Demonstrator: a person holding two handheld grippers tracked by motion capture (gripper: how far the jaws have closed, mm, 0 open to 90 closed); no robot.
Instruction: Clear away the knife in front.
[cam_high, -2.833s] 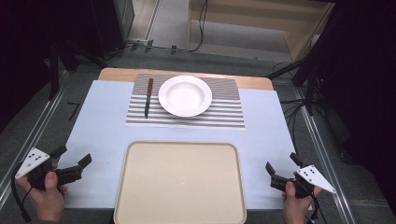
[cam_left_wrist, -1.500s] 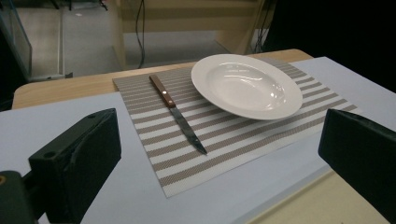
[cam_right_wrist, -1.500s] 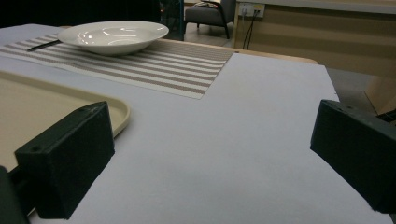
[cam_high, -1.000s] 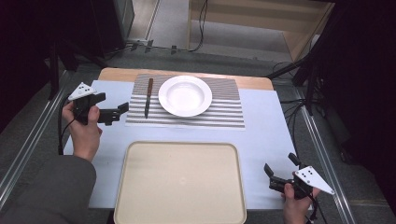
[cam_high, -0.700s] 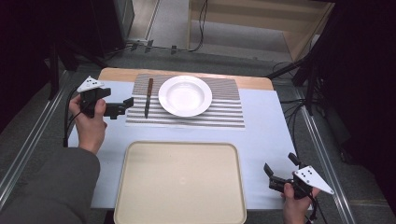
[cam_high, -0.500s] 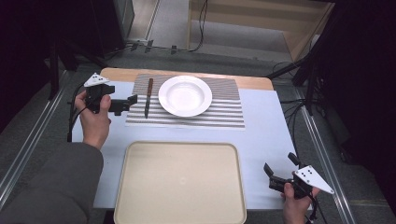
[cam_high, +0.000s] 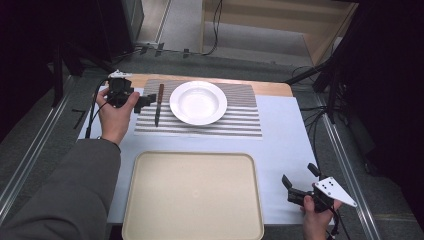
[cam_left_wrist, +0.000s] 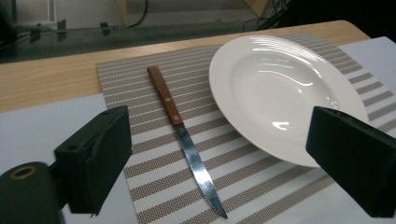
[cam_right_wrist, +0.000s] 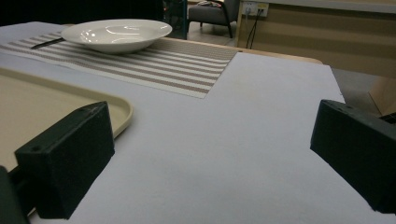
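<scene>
A wooden-handled knife (cam_high: 158, 102) lies on the left part of a striped placemat (cam_high: 240, 120), beside a white deep plate (cam_high: 198, 102). My left gripper (cam_high: 146, 100) hovers open just left of the knife, jaws pointing at it. In the left gripper view the knife (cam_left_wrist: 180, 128) lies between and ahead of the wide-apart jaws of the left gripper (cam_left_wrist: 224, 158), serrated blade toward me, with the plate (cam_left_wrist: 280, 88) to its right. My right gripper (cam_high: 298, 174) stands open near the table's front right corner, nothing between its jaws (cam_right_wrist: 210, 163).
A large beige tray (cam_high: 192, 195) lies empty at the front centre, its corner (cam_right_wrist: 28, 102) left of the right gripper. A pale blue sheet (cam_high: 285, 135) covers the table; a strip of wood (cam_high: 270, 89) shows at the back edge. Metal rails run along both sides.
The left hand has carried its gripper from the front left corner up to the back left, then rightward until it is next to the knife. The right gripper has stayed put.
</scene>
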